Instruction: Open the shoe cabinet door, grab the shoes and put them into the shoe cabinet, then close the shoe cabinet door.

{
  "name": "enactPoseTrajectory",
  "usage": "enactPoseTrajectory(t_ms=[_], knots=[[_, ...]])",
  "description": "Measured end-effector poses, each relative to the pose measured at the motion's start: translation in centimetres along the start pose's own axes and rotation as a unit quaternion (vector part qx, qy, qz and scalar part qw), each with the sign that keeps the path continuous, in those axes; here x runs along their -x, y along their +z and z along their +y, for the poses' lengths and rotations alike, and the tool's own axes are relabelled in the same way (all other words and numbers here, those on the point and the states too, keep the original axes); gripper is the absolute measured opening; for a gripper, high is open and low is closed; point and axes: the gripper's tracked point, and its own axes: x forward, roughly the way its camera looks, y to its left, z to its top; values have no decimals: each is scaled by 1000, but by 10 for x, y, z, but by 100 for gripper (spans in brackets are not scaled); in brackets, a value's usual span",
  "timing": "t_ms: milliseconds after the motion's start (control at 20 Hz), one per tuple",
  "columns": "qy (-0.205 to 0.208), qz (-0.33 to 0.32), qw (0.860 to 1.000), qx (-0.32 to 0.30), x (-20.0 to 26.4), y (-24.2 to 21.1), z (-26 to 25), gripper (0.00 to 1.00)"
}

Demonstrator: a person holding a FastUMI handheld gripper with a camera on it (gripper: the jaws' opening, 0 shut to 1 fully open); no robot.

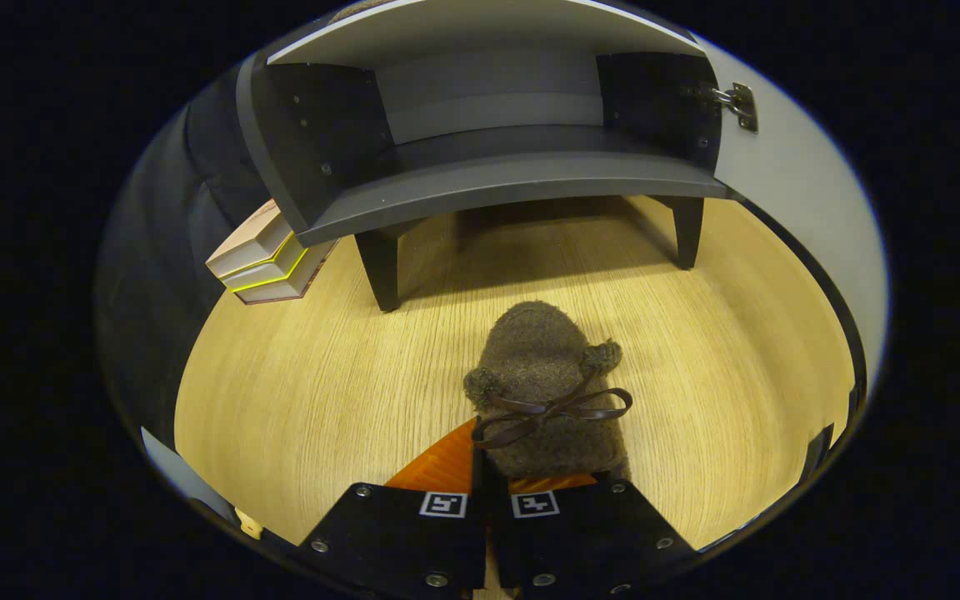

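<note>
your gripper [492, 467] has its two fingers almost together, with just a thin gap between them. the back end of a fuzzy brown slipper [540, 392] sits right at that gap. it looks like you are pinching the heel edge of the slipper, but the fingers hide the spot, so you cannot be sure both sides press on it.

the slipper is just ahead of your fingers and a tiny bit to the right. its long way points straight out from you, toe first, at the shoe cabinet [488, 142]. a thin dark ribbon bow [555, 410] lies across its top, close to your fingertips.

the cabinet stands well beyond the slipper, straight ahead. its door [797, 192] is swung open on the right, and the low shelf [505, 179] inside looks bare. the shelf sits higher than the wooden floor [322, 392], up on short legs.

so the toe already points the right way. your next move is most likely up and forward: lift the slipper over the shelf's front edge and slide it in toe first. watch that edge, because the toe could bump it.

some flat boxes [267, 258] lie off to the left beside the cabinet, away from your path.
</note>
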Motion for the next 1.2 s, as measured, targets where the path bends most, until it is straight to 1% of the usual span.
enactPoseTrajectory(t_ms=[200,450,750,1000,1200], knots=[[-3,-17,1000,9,39,14,-6,6],[1,-63,998,21,98,61,-1,6],[3,-122,992,34,147,138,2,5],[10,-167,985,49,176,202,6,5],[1,-202,976,77,186,264,3,5]])
